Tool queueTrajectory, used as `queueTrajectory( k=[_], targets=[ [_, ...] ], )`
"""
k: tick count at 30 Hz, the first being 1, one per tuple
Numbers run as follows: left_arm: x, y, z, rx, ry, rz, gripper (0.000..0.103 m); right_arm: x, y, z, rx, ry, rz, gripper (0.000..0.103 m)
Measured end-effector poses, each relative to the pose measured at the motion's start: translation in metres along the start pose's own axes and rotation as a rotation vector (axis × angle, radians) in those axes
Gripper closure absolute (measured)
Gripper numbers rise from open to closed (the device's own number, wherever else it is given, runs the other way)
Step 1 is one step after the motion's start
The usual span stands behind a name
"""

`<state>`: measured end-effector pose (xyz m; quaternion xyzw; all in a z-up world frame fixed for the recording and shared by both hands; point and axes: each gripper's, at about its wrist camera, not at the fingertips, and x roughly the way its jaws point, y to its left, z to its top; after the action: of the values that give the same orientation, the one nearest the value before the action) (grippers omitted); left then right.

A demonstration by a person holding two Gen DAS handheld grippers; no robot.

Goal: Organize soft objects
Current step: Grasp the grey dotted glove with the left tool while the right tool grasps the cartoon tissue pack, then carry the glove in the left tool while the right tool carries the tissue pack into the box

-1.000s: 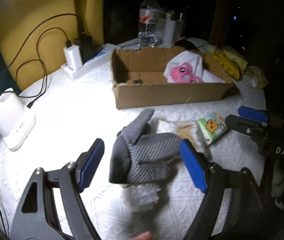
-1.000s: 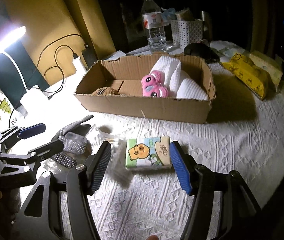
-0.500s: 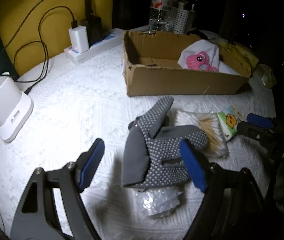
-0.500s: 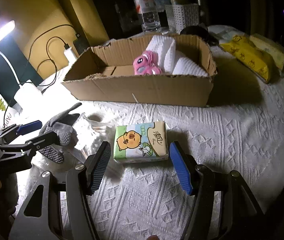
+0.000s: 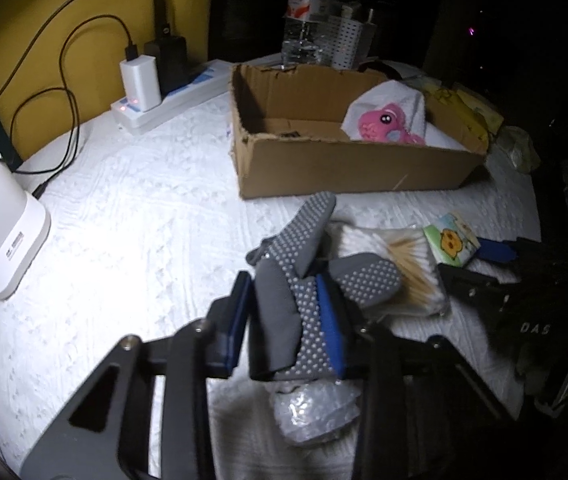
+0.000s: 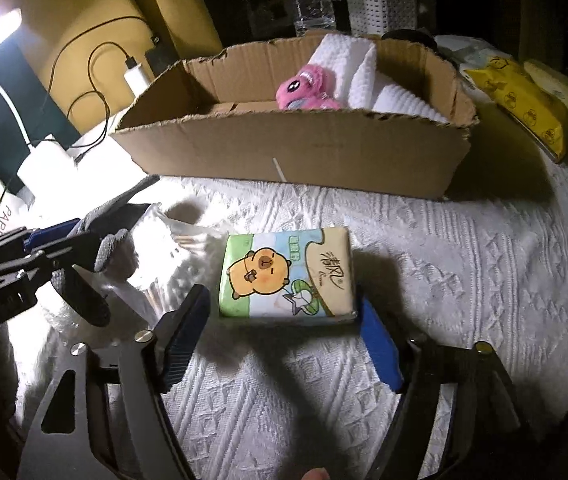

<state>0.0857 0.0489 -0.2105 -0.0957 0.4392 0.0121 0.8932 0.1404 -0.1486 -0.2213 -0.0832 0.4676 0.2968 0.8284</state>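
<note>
Grey, dotted fabric now sits pinched between the blue pads of the left tool point(image 5: 284, 320): its jaws have just been closing, and in the left wrist view they are clamped on the glove point(image 5: 303, 296), which half a second ago lay loose between them on the white counter point(image 5: 144, 232). The glove still rests low, over a crinkled plastic bag point(image 5: 315, 412) and beside a pack of cotton swabs point(image 5: 403, 272); it is not lifted yet.

At the right tool point(image 6: 280, 336) the jaws have just been opening wider, and they stand apart on either side of the tissue pack point(image 6: 287, 276) without pressing it. The pack looks larger and closer than a second ago, so this tool has come down around it.

Both items are well short of the cardboard box point(image 6: 295, 152), where a pink plush toy point(image 6: 307, 88) and a white towel point(image 6: 363, 68) already lie. By my judgement the glove is ready to lift toward the box, while the tissue pack still needs a squeeze first.
</note>
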Motion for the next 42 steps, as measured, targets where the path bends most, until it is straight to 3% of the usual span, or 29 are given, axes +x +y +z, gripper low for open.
queueTrajectory(
  k=[5, 8, 42],
  targets=[
    [-0.003, -0.002, 0.002, 0.007, -0.008, -0.010, 0.074, 0.000, -0.002, 0.001, 0.003, 0.006, 0.011, 0.027],
    [-0.010, -0.004, 0.005, 0.014, -0.027, -0.015, 0.074, -0.003, -0.005, 0.002, 0.009, -0.002, 0.007, 0.034],
    [-0.060, -0.025, 0.055, 0.063, -0.153, -0.040, 0.074, -0.069, -0.012, 0.039, -0.027, -0.136, 0.019, 0.034]
  ],
)
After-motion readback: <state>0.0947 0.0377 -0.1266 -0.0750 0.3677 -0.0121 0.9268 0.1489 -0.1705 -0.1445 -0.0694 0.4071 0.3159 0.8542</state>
